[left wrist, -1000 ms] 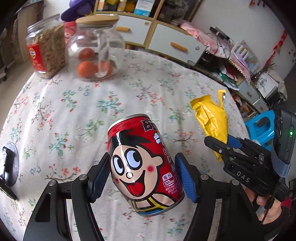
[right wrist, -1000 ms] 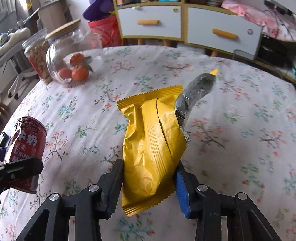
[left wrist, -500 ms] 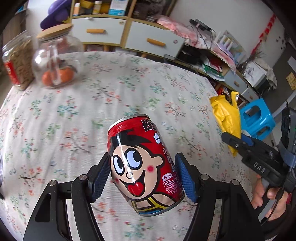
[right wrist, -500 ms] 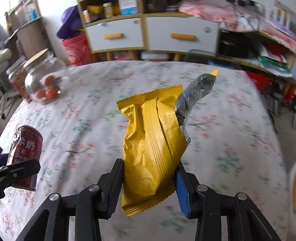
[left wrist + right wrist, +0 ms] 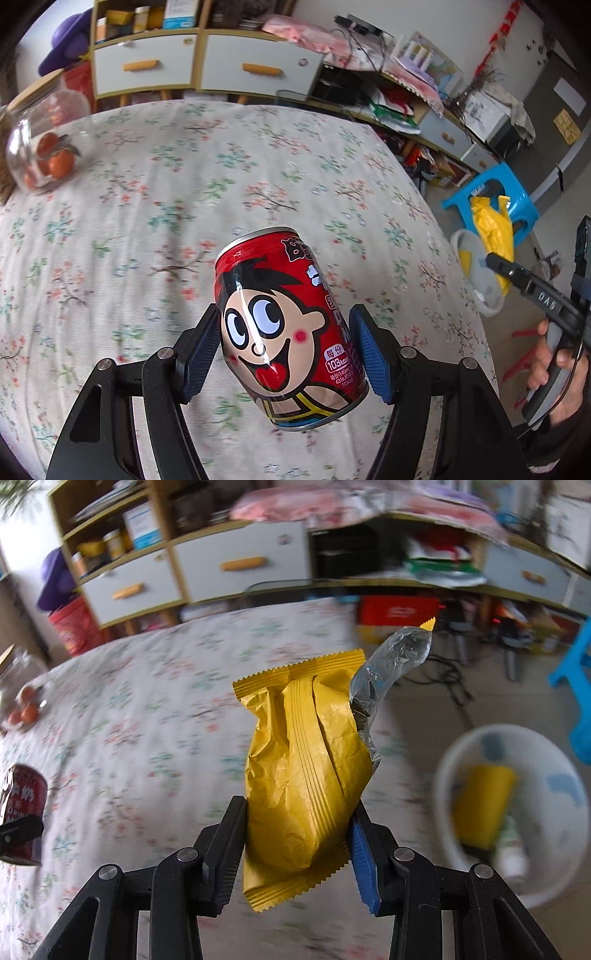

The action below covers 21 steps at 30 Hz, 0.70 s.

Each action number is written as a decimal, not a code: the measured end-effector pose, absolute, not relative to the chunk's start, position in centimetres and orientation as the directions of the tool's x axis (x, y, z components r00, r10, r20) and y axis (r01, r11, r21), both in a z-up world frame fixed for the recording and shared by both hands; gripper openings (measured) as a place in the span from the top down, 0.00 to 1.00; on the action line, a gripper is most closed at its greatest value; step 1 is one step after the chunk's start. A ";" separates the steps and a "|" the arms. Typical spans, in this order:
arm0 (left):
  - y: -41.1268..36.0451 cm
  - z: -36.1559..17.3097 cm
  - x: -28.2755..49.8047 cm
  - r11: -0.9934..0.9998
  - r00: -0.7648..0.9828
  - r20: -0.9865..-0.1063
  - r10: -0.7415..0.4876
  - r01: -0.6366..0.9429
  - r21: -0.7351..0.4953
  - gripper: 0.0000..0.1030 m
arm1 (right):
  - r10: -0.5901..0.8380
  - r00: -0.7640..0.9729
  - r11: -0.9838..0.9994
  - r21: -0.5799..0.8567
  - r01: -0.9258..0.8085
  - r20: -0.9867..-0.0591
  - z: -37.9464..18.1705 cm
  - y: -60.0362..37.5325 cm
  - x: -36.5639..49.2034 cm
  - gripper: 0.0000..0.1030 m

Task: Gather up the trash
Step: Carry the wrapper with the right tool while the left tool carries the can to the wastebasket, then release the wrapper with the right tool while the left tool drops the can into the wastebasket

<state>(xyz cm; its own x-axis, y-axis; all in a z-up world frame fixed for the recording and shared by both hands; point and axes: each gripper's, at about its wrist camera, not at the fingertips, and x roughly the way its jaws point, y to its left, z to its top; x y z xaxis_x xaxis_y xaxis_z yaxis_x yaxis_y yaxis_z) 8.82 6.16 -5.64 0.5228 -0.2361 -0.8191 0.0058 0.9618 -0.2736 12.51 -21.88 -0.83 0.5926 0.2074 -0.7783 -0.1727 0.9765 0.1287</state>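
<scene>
A red drink can point(image 5: 284, 325) with a cartoon face hangs above the floral tablecloth point(image 5: 166, 192), clamped in my left gripper point(image 5: 286, 354). The same can point(image 5: 20, 812) shows at the left edge of the right wrist view. My right gripper point(image 5: 295, 834) is shut on a crumpled yellow snack wrapper point(image 5: 306, 771) with a clear plastic twist point(image 5: 391, 672) beside it. That wrapper point(image 5: 493, 229) and the right gripper point(image 5: 495, 260) appear at the far right of the left wrist view, past the table's edge. On the floor there stands a white bin point(image 5: 517, 897) with trash inside.
A glass jar of oranges point(image 5: 44, 147) stands at the table's far left. A cabinet with white drawers point(image 5: 207, 66) and cluttered shelves line the back wall. A blue stool point(image 5: 491, 192) stands on the floor by the bin. A hand point(image 5: 557, 365) grips the right tool's handle.
Both grippers have swung to the right with their loads. The jars slid to the left edge of view, and the white bin and floor came into sight on the right.
</scene>
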 end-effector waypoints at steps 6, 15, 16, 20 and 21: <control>3.6 -6.3 9.0 0.962 0.502 -0.827 -0.255 0.046 -0.268 0.30 | 0.125 0.614 0.991 0.122 -0.047 -0.779 -0.8 -28.5 12.2 0.55; 0.8 -6.4 9.6 0.964 0.485 -0.835 -0.260 0.082 -0.252 0.30 | 0.045 0.582 0.979 0.153 0.136 -0.812 -2.3 -36.9 13.0 0.53; 0.3 -6.2 9.8 0.964 0.484 -0.835 -0.261 0.092 -0.248 0.30 | 0.041 0.578 0.977 0.154 0.148 -0.815 -2.5 -37.4 13.0 0.53; -1.7 -5.6 10.4 0.963 0.484 -0.832 -0.271 0.129 -0.238 0.30 | 0.043 0.552 0.967 0.175 0.188 -0.833 -3.3 -38.9 13.4 0.36; -2.5 -5.4 10.7 0.960 0.483 -0.830 -0.280 0.138 -0.244 0.30 | 0.042 0.543 0.962 0.180 0.204 -0.839 -3.5 -39.3 13.5 0.31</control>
<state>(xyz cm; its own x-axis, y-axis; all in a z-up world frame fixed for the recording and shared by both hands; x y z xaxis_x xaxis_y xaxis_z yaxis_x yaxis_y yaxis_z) 10.66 -2.47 -5.41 0.4827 -0.2801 -0.8298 0.1383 0.9600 -0.2435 13.49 -39.26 -3.51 0.5431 0.0420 -0.8386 0.2035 0.9624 0.1800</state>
